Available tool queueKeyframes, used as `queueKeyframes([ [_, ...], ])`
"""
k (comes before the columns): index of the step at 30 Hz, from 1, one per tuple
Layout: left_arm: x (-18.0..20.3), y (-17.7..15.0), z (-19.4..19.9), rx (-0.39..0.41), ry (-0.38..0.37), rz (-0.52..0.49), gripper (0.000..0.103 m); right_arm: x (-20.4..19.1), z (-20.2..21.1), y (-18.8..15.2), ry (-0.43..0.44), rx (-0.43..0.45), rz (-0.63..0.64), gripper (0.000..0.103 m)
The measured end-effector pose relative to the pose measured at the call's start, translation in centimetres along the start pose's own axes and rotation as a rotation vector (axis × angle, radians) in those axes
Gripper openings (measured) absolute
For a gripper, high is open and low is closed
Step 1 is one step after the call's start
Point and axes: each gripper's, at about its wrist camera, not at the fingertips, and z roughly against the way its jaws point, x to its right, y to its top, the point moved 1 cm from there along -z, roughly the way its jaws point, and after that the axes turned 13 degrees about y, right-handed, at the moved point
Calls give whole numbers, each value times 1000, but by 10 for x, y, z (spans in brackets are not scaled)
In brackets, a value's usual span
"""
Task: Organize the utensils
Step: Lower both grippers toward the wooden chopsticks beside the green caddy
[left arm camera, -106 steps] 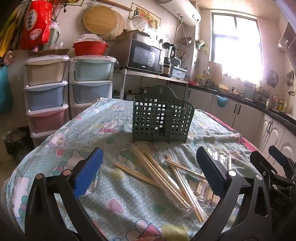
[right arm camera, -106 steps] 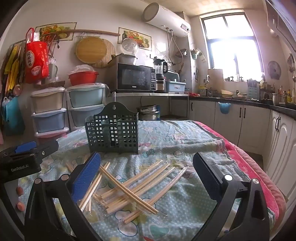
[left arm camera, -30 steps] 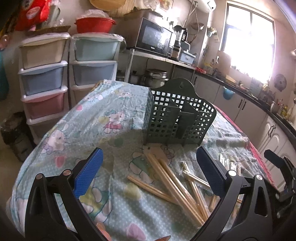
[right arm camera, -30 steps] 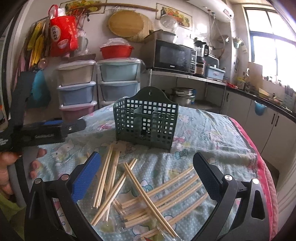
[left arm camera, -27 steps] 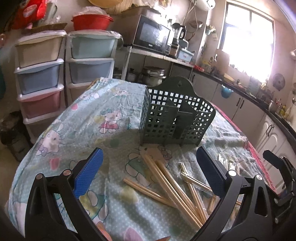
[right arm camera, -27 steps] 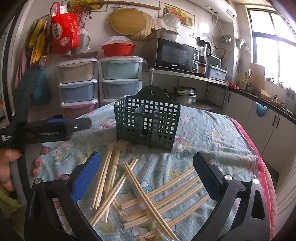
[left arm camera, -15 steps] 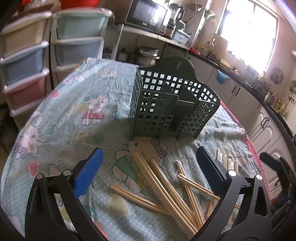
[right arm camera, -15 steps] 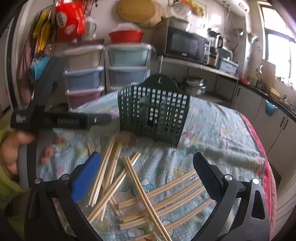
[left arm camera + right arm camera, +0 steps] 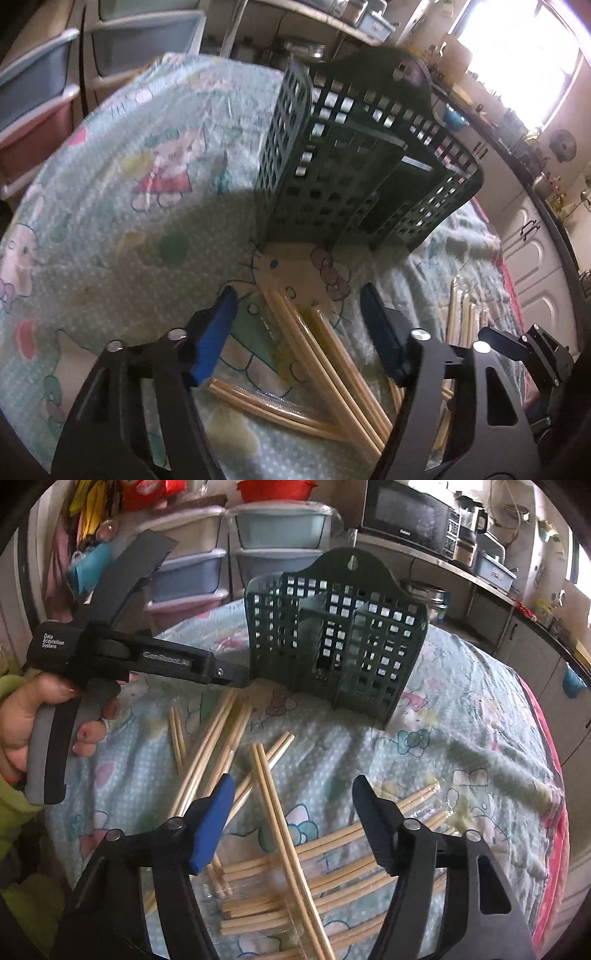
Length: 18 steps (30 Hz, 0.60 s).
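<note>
Both tools have dipped toward the chopsticks since a second ago, and their jaws have just been closing, now standing partway apart with nothing pinched. Between the left tool's (image 9: 297, 308) pads lie the tips of a wooden pair on the cartoon-print cloth (image 9: 110, 206), untouched as far as the blur allows. At 12 o'clock of that view stands the dark green slotted holder (image 9: 354, 155), its inner dividers visible from above; the right tool's black frame shows at 4 o'clock.

Only the right wrist view shows the person's hand (image 9: 33, 716) at 9 o'clock, clasping the left tool's grey grip, its nose just short of the holder (image 9: 332, 635). The right tool (image 9: 293, 794) hangs released over a long pair of chopsticks (image 9: 280, 834) running from 12 to 6 o'clock across plastic-wrapped pairs (image 9: 332, 871).

The bench is round; behind it are pastel drawer units (image 9: 192, 572), a microwave (image 9: 406, 513) and white cabinets (image 9: 532, 251) beneath a bright window.
</note>
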Motion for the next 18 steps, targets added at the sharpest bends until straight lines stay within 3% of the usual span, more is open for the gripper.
queueKeyframes([
  [2,0,0,-8,-24,16,-1,46,2,-5,1,10,-28,-1,59],
  [5,-1,1,-17,-51,33,1,46,8,-13,2,27,-56,-13,58],
  [11,-10,6,-22,-72,55,8,30,13,-31,5,64,-110,-14,57],
  [16,-22,7,-20,-84,53,10,26,19,-48,5,84,-149,-13,48],
  [18,-23,7,-20,-89,50,11,26,22,-54,6,92,-158,-15,39],
])
